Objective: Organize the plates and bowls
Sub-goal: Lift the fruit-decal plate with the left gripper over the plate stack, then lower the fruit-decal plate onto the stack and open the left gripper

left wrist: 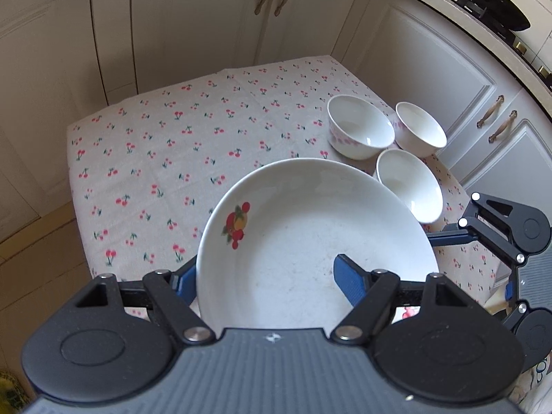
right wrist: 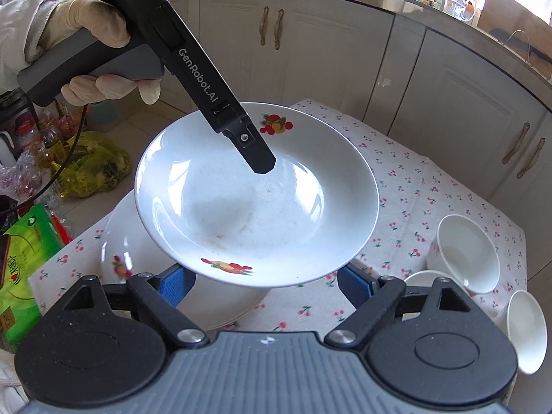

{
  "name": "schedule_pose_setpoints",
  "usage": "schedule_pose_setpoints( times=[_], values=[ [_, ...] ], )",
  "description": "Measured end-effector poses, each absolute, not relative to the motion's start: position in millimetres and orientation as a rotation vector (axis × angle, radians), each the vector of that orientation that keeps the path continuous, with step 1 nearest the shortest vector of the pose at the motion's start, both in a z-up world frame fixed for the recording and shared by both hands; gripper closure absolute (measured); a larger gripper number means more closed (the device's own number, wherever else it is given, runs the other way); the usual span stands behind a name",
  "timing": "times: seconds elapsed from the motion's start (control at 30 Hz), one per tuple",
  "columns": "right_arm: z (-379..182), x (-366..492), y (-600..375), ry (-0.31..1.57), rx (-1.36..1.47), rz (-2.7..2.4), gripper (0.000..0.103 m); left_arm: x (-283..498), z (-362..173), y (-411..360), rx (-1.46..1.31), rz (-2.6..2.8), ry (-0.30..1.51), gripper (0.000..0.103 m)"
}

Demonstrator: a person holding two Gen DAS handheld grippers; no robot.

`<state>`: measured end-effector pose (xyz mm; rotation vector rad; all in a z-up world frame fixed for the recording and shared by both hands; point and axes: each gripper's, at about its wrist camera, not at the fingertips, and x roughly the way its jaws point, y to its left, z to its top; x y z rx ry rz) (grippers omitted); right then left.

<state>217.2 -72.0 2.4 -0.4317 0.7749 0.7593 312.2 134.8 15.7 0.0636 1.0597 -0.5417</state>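
A white plate with a fruit print (left wrist: pixel 303 241) is held tilted above the table by my left gripper (left wrist: pixel 262 283), which is shut on its near rim, one blue finger (left wrist: pixel 348 283) inside it. In the right wrist view the same plate (right wrist: pixel 255 203) hangs in the air with the left gripper's finger (right wrist: pixel 255 151) over it. A second fruit-print plate (right wrist: pixel 119 258) lies on the tablecloth under it. My right gripper (right wrist: pixel 265 284) is open just below the held plate's near edge and holds nothing. Three white bowls (left wrist: pixel 358 131) (left wrist: pixel 419 132) (left wrist: pixel 408 184) stand at the table's right.
The table has a cherry-print cloth (left wrist: pixel 165 158). Cream cabinets (left wrist: pixel 214 27) stand behind it. A black wok (left wrist: pixel 493 0) sits on the counter. Bags and a green tissue pack (right wrist: pixel 24 241) lie on the floor to the left.
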Motion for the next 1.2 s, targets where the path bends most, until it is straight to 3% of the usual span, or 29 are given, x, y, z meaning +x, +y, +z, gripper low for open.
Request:
schedule_pose_setpoints(
  times=[0.7, 1.2],
  values=[
    [-31.6, 189.9, -74.4, 0.836, -0.330, 0.780, 0.011, 271.1, -21.8, 140.2, 0.023, -0.548, 1.100, 0.025],
    [-42.0, 178.6, -55.2, 0.802, -0.455, 0.806, 0.011, 269.0, -42.2, 154.4, 0.023, -0.529, 1.145, 0.025]
  ],
)
